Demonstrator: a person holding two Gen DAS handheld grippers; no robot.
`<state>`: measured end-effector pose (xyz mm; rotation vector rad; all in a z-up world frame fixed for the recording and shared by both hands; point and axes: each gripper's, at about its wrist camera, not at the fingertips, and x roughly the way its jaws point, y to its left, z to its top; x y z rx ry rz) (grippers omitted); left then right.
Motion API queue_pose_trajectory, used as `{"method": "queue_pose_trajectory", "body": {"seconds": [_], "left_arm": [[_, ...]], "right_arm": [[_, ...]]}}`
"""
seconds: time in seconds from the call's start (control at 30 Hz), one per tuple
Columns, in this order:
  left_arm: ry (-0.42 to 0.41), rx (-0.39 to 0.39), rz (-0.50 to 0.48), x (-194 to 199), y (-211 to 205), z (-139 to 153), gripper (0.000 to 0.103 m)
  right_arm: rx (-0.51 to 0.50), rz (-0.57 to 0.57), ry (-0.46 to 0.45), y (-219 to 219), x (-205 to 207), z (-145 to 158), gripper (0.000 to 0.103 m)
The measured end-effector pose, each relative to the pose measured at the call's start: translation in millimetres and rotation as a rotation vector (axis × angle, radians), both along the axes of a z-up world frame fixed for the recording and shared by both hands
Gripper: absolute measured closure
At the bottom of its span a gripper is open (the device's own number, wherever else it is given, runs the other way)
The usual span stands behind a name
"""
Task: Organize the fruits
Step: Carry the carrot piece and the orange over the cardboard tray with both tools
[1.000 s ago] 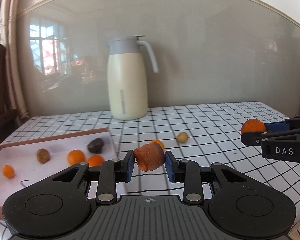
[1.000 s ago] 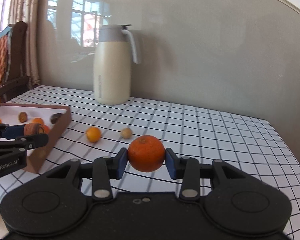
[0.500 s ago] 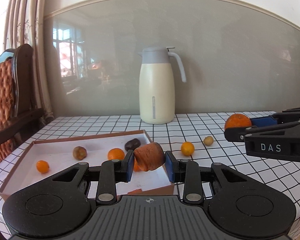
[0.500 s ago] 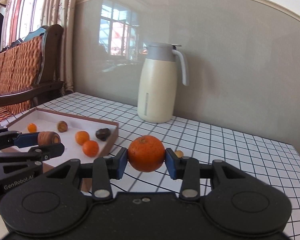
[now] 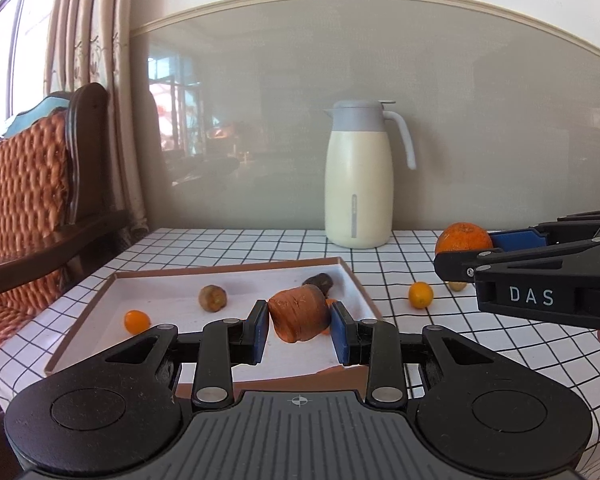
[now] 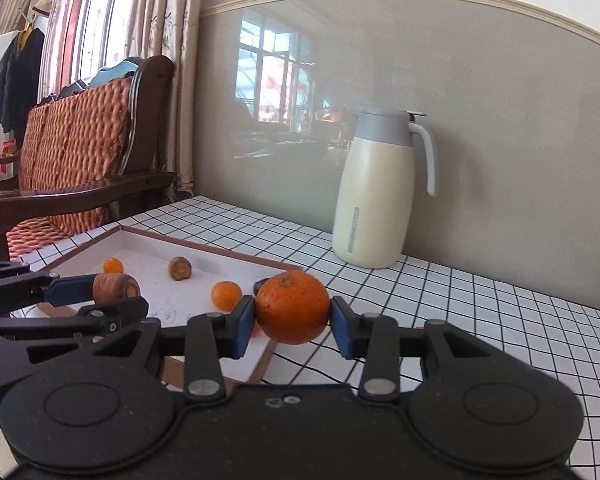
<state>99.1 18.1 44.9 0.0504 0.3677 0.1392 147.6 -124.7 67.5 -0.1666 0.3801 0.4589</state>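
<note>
My left gripper (image 5: 299,322) is shut on a brown-orange carrot stub (image 5: 298,314) and holds it above the near right part of the white tray (image 5: 172,300). My right gripper (image 6: 293,320) is shut on a large orange (image 6: 292,307), above the tray's right edge (image 6: 268,354). In the tray lie a small orange fruit (image 5: 137,321), a brown fruit (image 5: 212,298) and a dark fruit (image 5: 319,281). A small orange fruit (image 5: 421,295) and a tan fruit (image 5: 457,285) lie on the checked tablecloth right of the tray.
A cream thermos jug (image 5: 358,174) stands at the back of the table against the wall. A wooden chair with a woven orange cushion (image 5: 24,184) stands left of the table. The table's left edge is close to the tray.
Both grippers have swung left towards the tray, still holding their fruit. The carrot stub is now over the tray and the orange has come to the tray's right edge.
</note>
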Motion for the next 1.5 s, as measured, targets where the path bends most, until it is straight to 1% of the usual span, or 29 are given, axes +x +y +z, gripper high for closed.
{"method": "queue_pose_trajectory", "body": {"seconds": [0.7,1.13,1.5], "left_arm": [[0.004,-0.01,0.109,-8.2,47.4,-3.8,0.07],[0.006,-0.024,0.183,-10.5,87.0,-6.7,0.07],[0.012,-0.011,0.224,-5.8,116.4,-6.9,0.07]], "right_arm": [[-0.002,0.083,0.0,46.6,-2.1,-4.3,0.071],[-0.025,0.097,-0.008,69.3,-0.6,-10.4,0.071],[-0.023,0.094,-0.001,88.5,12.8,-14.8,0.071]]}}
